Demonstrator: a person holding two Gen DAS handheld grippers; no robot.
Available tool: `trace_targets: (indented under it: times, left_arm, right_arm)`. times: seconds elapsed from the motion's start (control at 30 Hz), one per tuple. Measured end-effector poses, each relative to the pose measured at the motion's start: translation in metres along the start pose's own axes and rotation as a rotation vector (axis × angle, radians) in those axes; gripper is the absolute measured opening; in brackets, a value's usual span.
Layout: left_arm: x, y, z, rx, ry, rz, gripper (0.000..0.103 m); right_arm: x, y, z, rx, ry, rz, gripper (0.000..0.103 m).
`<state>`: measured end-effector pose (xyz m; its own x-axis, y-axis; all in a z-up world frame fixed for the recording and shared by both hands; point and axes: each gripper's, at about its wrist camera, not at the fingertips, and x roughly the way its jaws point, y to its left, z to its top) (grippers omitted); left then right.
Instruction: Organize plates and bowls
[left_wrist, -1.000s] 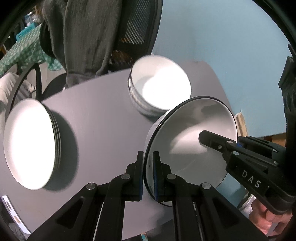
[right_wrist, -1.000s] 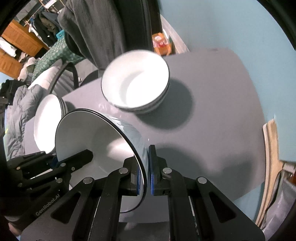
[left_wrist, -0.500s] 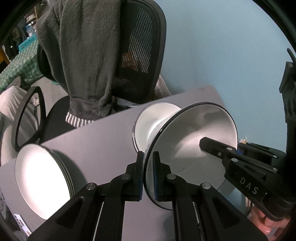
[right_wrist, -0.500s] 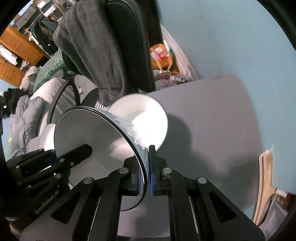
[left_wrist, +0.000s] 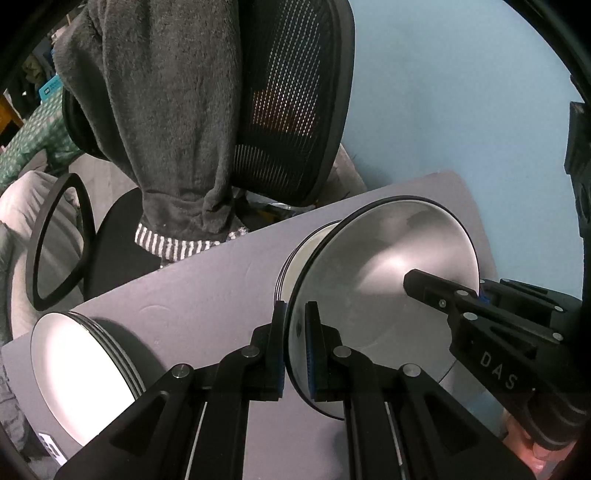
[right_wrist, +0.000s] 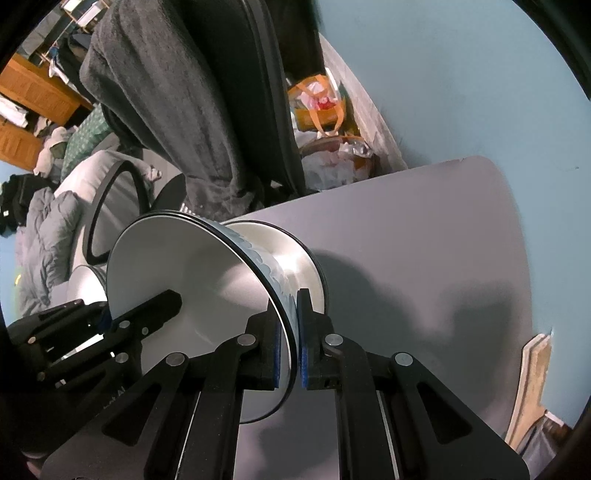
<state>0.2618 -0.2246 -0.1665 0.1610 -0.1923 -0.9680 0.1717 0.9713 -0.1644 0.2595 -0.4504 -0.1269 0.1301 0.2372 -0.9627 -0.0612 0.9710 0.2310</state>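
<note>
Grey counter (left_wrist: 207, 295) against a blue wall, office chair (left_wrist: 295, 110) draped with a grey garment behind. Far left: stack of white plates (left_wrist: 81, 373), at rest. Centre: one dark-rimmed bowl (left_wrist: 388, 280), held aloft and tilted just above the bowl stack (left_wrist: 295, 266). Left tongs (left_wrist: 295, 347) clamped on its near-left rim; right tongs (right_wrist: 293, 339) clamped on the opposite rim. Bowl judged rigid, glazed, slippery, breakable; thin rim the only purchase.
</note>
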Motion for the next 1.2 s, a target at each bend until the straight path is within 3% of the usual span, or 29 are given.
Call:
trace_targets:
  times: [0.37, 0.53, 0.97, 1.2]
  left_arm:
    - [0.009, -0.001, 0.004, 0.033, 0.029, 0.053, 0.009]
    - [0.013, 0.002, 0.004, 0.030, 0.042, 0.030, 0.009]
    - [0.011, 0.006, 0.000, 0.022, 0.048, 0.012, 0.009]
    - [-0.004, 0.007, -0.003, 0.011, 0.014, -0.010, 0.017]
  right_arm:
    - [0.014, -0.005, 0.004, 0.014, 0.039, -0.018, 0.009]
    - [0.015, -0.003, 0.006, 0.010, 0.046, -0.022, 0.011]
    - [0.014, 0.003, 0.005, 0.011, 0.049, -0.036, 0.026]
    - [0.007, 0.005, 0.005, 0.044, 0.042, -0.029, 0.037]
